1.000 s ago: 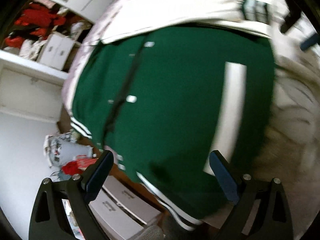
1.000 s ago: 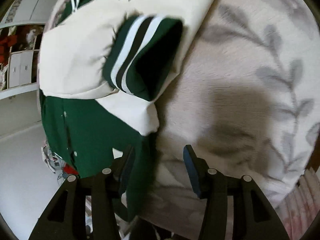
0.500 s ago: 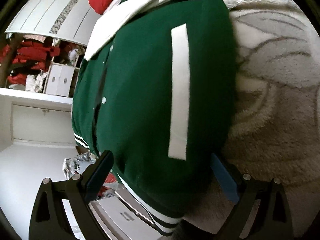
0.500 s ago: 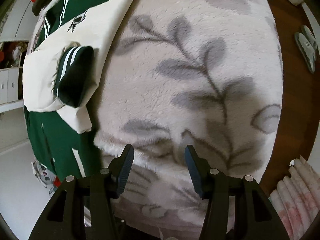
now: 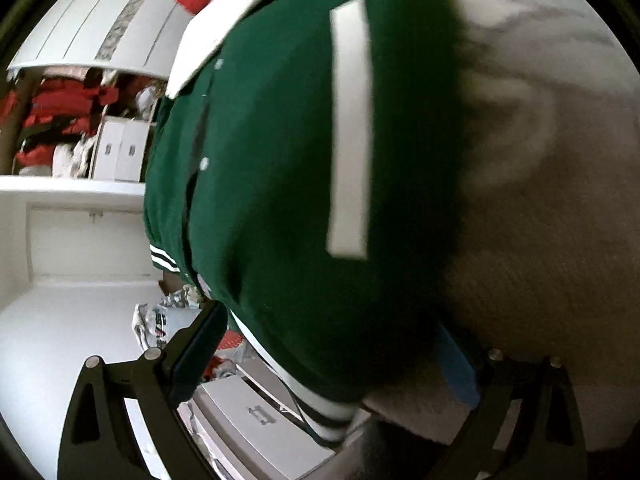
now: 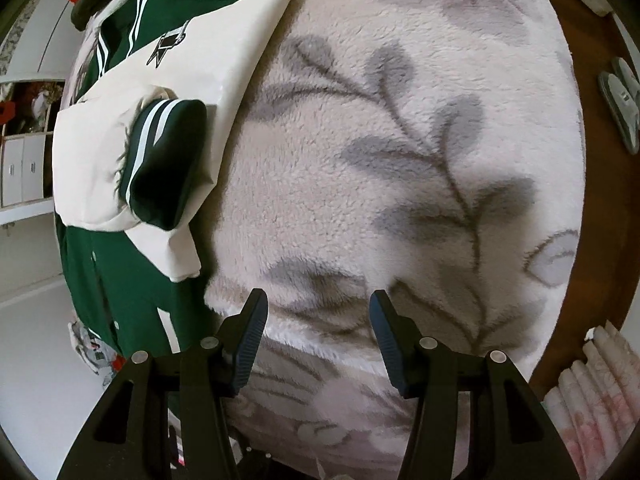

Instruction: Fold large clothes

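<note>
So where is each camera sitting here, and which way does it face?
Left wrist: on the left gripper, angled down at the green jacket near its hem; open fingers straddle the cloth.
Right wrist: on the right gripper, looking steeply down at the leaf-patterned blanket; open fingers, nothing between.
Shared: the jacket, the blanket, the white cabinets.

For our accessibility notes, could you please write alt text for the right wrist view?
The right gripper hangs open and empty over a fluffy pale blanket printed with grey leafy sprigs. At the left lies a green and cream varsity jacket, its cream sleeves folded across the body, one striped green cuff on top.
</note>
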Demonstrator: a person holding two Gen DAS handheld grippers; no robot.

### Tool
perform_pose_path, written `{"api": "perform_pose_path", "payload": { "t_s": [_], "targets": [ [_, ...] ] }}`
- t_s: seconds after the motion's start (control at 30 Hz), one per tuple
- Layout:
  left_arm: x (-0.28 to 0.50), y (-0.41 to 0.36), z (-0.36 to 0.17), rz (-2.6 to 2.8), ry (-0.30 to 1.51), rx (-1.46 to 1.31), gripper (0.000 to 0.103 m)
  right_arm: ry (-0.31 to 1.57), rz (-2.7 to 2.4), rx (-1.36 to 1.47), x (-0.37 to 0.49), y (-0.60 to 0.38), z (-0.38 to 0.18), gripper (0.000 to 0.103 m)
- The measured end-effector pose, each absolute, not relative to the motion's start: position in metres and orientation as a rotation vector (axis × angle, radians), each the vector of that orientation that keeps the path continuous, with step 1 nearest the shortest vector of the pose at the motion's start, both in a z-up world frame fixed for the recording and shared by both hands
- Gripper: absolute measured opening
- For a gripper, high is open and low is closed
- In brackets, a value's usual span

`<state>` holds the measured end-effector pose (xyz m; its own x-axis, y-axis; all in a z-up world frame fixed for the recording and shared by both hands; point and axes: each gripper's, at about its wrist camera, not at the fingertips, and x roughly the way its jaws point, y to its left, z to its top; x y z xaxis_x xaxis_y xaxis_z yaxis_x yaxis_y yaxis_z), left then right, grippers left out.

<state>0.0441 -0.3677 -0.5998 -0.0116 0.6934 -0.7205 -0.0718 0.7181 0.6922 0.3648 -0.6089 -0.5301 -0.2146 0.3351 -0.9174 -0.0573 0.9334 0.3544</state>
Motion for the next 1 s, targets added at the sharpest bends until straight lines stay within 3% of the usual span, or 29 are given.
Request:
{"api": "perform_pose_path", "payload": {
  "t_s": [0.07, 0.17, 0.23, 0.3, 0.37, 0.53, 0.57, 0.73, 0.8, 0.87, 1.0],
  "targets": [
    [0.050, -0.363, -0.593, 0.690, 1.401, 0.576, 0.094, 1.754, 0.366, 0.245, 0.365, -0.607, -0.533, 0.055],
    [0.056, -0.346, -0.594, 0.705, 1.376, 0.570, 0.079, 1.731, 0.403, 0.371, 0.375, -0.612, -0.539, 0.055],
    [0.060, -0.337, -0.594, 0.680, 1.397, 0.510, 0.060, 1.689, 0.482, 0.496, 0.384, -0.612, -0.541, 0.055],
    [0.065, -0.338, -0.588, 0.662, 1.400, 0.479, 0.028, 1.666, 0.547, 0.583, 0.392, -0.606, -0.545, 0.060],
    [0.068, -0.336, -0.579, 0.667, 1.396, 0.434, 0.018, 1.658, 0.634, 0.676, 0.405, -0.593, -0.554, 0.063],
    [0.077, -0.322, -0.551, 0.687, 1.373, 0.326, 0.013, 1.666, 0.690, 0.770, 0.425, -0.564, -0.581, 0.069],
    [0.078, -0.320, -0.546, 0.683, 1.366, 0.325, 0.012, 1.673, 0.687, 0.789, 0.428, -0.559, -0.588, 0.074],
    [0.085, -0.302, -0.521, 0.674, 1.329, 0.312, 0.011, 1.727, 0.644, 0.901, 0.429, -0.546, -0.609, 0.074],
    [0.089, -0.294, -0.511, 0.671, 1.315, 0.310, 0.011, 1.730, 0.605, 0.916, 0.425, -0.542, -0.609, 0.067],
    [0.088, -0.288, -0.503, 0.664, 1.305, 0.299, 0.011, 1.722, 0.594, 0.925, 0.423, -0.538, -0.601, 0.025],
    [0.087, -0.273, -0.481, 0.649, 1.288, 0.264, 0.010, 1.671, 0.550, 0.866, 0.425, -0.523, -0.554, 0.015]
  ]
}}
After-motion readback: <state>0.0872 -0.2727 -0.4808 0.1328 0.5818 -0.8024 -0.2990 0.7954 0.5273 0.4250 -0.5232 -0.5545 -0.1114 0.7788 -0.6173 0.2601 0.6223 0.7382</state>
